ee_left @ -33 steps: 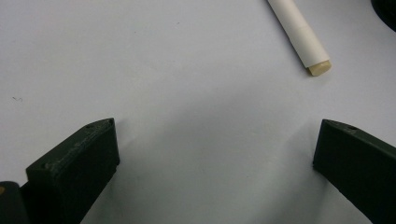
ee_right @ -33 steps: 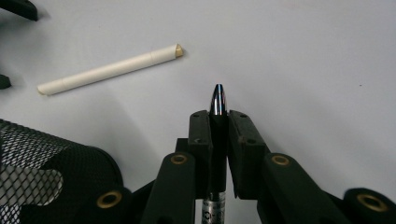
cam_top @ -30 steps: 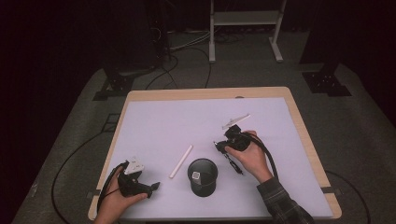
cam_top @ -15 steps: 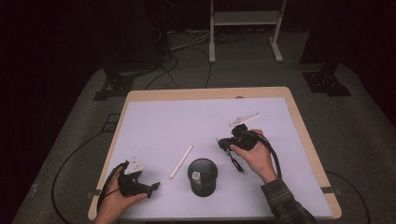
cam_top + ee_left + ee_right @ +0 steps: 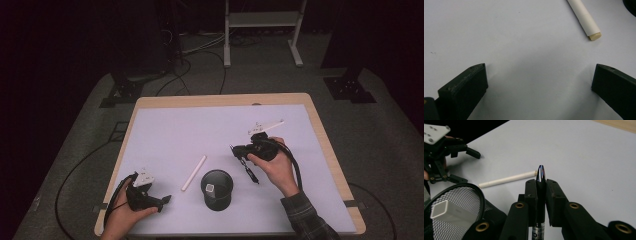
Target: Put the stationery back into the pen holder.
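Lavender tabletop [image 5: 175, 130] on grey carpet [image 5: 380, 125]; right gripper [image 5: 540, 185] jaws clamp black pen [image 5: 540, 187], left gripper [image 5: 539, 82] jaws apart.

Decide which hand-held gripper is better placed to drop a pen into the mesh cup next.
Right. The right hand-held gripper is shut on the black pen beside the mesh cup. The left hand-held gripper is open, holding nothing, with the white pen lying ahead.
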Demonstrator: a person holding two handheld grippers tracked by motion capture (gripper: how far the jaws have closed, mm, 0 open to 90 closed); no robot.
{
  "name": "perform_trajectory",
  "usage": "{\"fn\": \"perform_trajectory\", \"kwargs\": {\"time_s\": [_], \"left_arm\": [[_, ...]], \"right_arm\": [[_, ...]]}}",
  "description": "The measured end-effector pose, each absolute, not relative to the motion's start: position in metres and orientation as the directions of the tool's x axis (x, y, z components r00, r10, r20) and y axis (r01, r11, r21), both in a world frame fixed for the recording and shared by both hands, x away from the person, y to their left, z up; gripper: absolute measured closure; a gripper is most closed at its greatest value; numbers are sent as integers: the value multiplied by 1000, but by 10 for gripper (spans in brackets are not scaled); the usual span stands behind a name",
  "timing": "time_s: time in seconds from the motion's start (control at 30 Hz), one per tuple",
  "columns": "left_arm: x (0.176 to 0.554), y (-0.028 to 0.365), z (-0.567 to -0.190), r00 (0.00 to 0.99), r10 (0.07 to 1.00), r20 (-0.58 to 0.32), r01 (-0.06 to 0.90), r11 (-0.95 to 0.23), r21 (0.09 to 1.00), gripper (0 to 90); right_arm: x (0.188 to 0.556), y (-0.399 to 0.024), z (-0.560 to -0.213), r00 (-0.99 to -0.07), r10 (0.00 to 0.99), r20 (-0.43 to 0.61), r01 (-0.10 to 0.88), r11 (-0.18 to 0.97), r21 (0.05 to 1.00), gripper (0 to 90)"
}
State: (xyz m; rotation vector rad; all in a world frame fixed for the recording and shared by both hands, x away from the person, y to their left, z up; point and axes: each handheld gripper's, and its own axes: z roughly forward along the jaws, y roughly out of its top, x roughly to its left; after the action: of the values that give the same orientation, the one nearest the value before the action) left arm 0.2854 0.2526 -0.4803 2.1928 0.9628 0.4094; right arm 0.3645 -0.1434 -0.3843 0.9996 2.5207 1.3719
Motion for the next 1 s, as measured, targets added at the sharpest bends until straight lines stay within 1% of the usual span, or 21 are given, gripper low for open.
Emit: {"fn": "perform_trajectory", "kwargs": {"time_s": [0.37, 1.0], "left_arm": [[285, 253, -480, 675, 738, 8, 520, -483, 704, 0], [285, 253, -480, 674, 738, 7, 521, -483, 704, 0]], "right_arm": [[349, -143, -361, -802, 563, 198, 448, 348, 823, 789], [326, -133, -334, -849, 500, 171, 362, 314, 878, 789]]}}
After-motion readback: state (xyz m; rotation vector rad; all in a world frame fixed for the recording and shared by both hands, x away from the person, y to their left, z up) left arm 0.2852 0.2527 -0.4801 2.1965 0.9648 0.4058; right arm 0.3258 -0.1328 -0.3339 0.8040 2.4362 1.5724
